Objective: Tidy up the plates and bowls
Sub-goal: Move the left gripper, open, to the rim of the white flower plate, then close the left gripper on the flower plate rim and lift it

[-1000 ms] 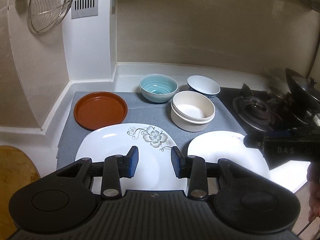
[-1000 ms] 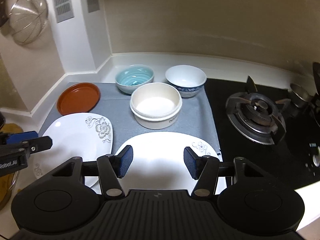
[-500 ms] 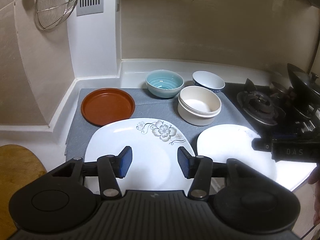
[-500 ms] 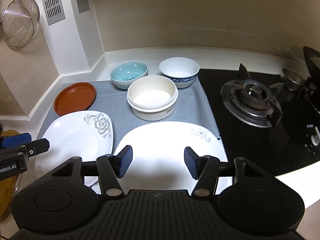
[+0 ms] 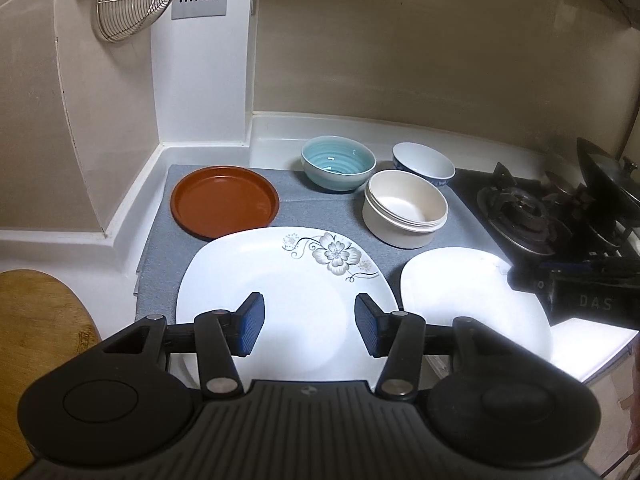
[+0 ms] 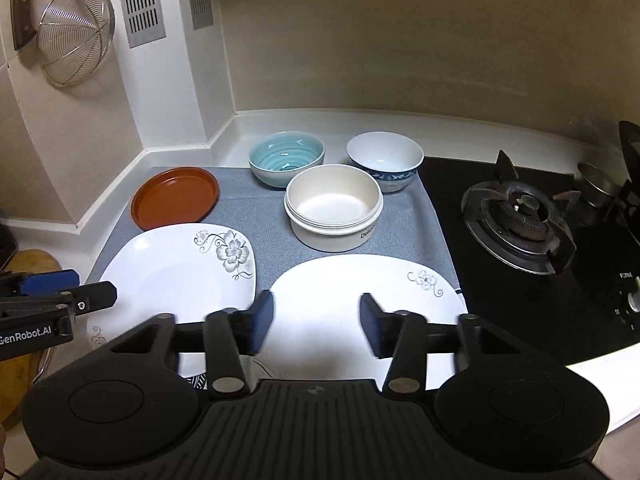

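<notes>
On the grey mat (image 6: 404, 232) lie two white flowered plates side by side. My left gripper (image 5: 309, 326) hovers open over the left plate (image 5: 280, 280). My right gripper (image 6: 316, 322) hangs above the right plate (image 6: 360, 280); its jaws are closing with nothing between them. Behind the plates sit a brown plate (image 6: 174, 196), a teal bowl (image 6: 286, 158), a stack of cream bowls (image 6: 334, 208) and a white bowl with a blue pattern (image 6: 384, 158). Each view catches the other gripper at its edge: the right gripper (image 5: 520, 280) and the left gripper (image 6: 60, 292).
A black gas stove (image 6: 516, 216) with a pan (image 5: 604, 176) fills the right side. A wire strainer (image 6: 76, 32) hangs on the left wall. A wooden board (image 5: 40, 320) lies left of the mat. The counter's front edge (image 5: 592, 356) runs close below the plates.
The left jaws have opened wider than a second ago. The right jaws have narrowed in the last half second. Both grippers have drifted slightly over their plates.
</notes>
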The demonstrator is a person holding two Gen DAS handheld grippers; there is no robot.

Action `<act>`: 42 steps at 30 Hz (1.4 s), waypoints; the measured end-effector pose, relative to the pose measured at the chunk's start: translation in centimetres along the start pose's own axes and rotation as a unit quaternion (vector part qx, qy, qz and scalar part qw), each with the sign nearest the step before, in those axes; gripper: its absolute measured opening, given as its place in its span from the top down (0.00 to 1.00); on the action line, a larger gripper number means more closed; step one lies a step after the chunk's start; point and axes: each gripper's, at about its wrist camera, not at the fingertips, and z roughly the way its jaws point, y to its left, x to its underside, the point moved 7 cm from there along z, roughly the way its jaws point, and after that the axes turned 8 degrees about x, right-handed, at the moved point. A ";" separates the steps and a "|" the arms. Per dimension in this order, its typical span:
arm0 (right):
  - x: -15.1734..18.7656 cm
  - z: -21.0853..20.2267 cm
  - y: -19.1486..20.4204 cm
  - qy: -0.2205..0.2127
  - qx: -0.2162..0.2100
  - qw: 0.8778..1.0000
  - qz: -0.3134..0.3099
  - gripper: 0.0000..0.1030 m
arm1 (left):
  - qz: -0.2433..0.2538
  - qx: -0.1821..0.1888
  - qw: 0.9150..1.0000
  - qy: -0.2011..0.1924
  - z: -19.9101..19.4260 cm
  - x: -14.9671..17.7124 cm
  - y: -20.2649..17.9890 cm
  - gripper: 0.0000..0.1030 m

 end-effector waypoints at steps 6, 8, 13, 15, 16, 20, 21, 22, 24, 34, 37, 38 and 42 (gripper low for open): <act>-0.3 0.0 0.7 -0.005 -0.011 1.000 -0.005 0.68 | 0.002 0.005 1.000 -0.003 0.0 0.0 0.3 0.67; -0.4 0.1 1.0 -0.005 -0.017 1.000 -0.002 0.68 | -0.006 0.008 1.000 -0.001 0.0 0.1 0.7 0.84; -0.4 0.2 1.9 -0.008 -0.043 0.999 -0.001 0.67 | -0.033 -0.002 0.999 0.005 0.3 0.7 2.8 0.93; -0.6 0.3 2.5 -0.016 -0.062 0.998 -0.010 0.88 | -0.051 -0.014 0.999 0.010 0.6 1.0 4.1 0.93; -0.7 0.4 2.9 -0.018 -0.068 0.997 -0.015 0.95 | -0.064 -0.019 0.998 0.013 0.8 1.2 4.9 0.93; -1.7 1.9 4.1 -0.010 -0.086 0.996 -0.031 0.93 | -0.107 -0.030 0.994 0.008 1.2 1.3 7.7 0.92; -2.0 2.5 4.2 -0.005 -0.091 0.995 -0.031 0.93 | -0.117 -0.032 0.993 0.009 1.4 1.4 8.4 0.92; -2.3 3.2 4.4 -0.001 -0.093 0.995 -0.030 0.93 | -0.130 -0.034 0.991 0.011 1.7 1.4 9.2 0.91; -3.0 4.5 4.9 0.006 -0.099 0.995 -0.030 0.93 | -0.150 -0.040 0.988 0.013 2.1 1.6 10.6 0.90; -4.1 11.9 7.5 0.045 -0.099 0.992 -0.063 0.64 | -0.191 -0.049 0.980 0.034 3.9 2.8 13.7 0.70; -3.5 13.3 8.0 0.067 -0.102 0.990 -0.077 0.62 | -0.207 -0.047 0.976 0.047 4.6 3.0 14.1 0.70; -3.3 13.8 8.2 0.073 -0.099 0.989 -0.081 0.62 | -0.207 -0.047 0.976 0.050 4.8 3.0 14.0 0.70; -2.7 15.1 8.3 0.093 -0.091 0.987 -0.089 0.62 | -0.210 -0.048 0.975 0.062 5.6 3.1 14.1 0.70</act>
